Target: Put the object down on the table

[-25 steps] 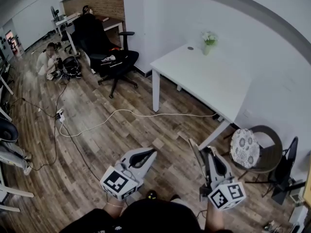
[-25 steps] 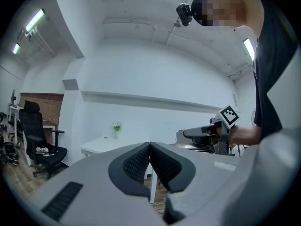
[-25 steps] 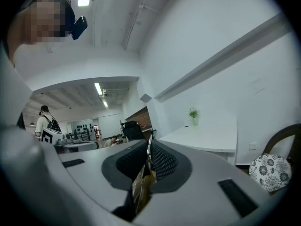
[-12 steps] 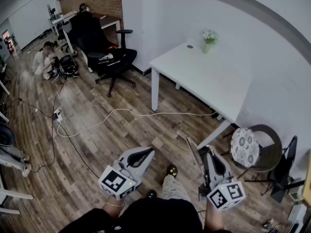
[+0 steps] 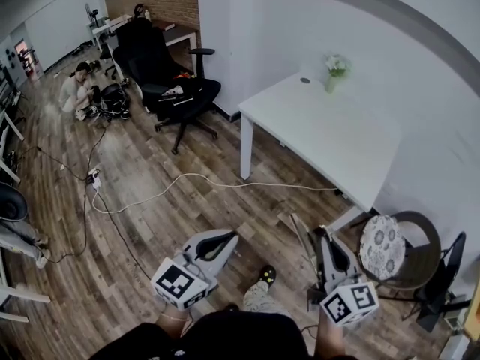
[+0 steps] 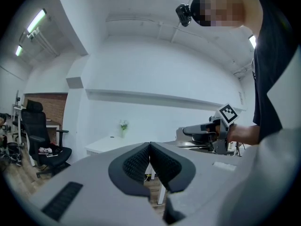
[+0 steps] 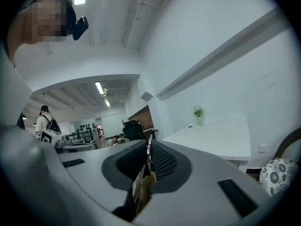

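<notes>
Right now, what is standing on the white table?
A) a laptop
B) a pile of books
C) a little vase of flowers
C: a vase of flowers stands near the far corner of the white table, and no laptop or books show there.

Grey left gripper point(image 5: 234, 235), black fingers point(image 6: 136, 164)

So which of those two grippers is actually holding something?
The right gripper: a thin flat object is clamped in it. The left gripper is shut with nothing in it.
</notes>
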`<state>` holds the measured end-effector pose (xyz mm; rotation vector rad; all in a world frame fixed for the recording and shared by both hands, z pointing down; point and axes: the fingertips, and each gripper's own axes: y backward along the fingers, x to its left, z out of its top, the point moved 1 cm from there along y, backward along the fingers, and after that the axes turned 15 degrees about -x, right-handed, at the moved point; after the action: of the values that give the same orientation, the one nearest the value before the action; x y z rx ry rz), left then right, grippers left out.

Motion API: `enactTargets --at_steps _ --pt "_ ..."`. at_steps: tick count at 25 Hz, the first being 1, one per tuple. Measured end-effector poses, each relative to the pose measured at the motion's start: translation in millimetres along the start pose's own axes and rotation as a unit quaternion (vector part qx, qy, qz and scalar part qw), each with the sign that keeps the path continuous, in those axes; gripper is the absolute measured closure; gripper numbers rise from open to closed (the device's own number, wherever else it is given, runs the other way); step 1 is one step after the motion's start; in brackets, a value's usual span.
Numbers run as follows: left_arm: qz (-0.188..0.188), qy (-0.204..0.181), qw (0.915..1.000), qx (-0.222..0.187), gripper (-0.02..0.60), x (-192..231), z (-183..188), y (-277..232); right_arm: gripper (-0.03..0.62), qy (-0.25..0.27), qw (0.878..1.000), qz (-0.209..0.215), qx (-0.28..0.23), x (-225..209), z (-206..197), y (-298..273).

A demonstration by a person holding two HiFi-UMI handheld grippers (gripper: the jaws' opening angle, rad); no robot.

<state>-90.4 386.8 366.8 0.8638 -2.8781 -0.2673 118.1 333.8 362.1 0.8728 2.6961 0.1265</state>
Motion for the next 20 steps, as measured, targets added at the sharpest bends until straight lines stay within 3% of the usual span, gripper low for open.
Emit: enactTargets --at_steps 13,20 --pt "0.008 -0.01 0.9998 0.018 0.583 38 -24 -83 0.566 -0.013 1.0 0.007 0.017 -77 -11 -71" --pt "0.026 0.009 0.999 0.035 0.583 48 -32 -121 0.566 -0.015 1.0 0.01 0.022 -109 -12 -96"
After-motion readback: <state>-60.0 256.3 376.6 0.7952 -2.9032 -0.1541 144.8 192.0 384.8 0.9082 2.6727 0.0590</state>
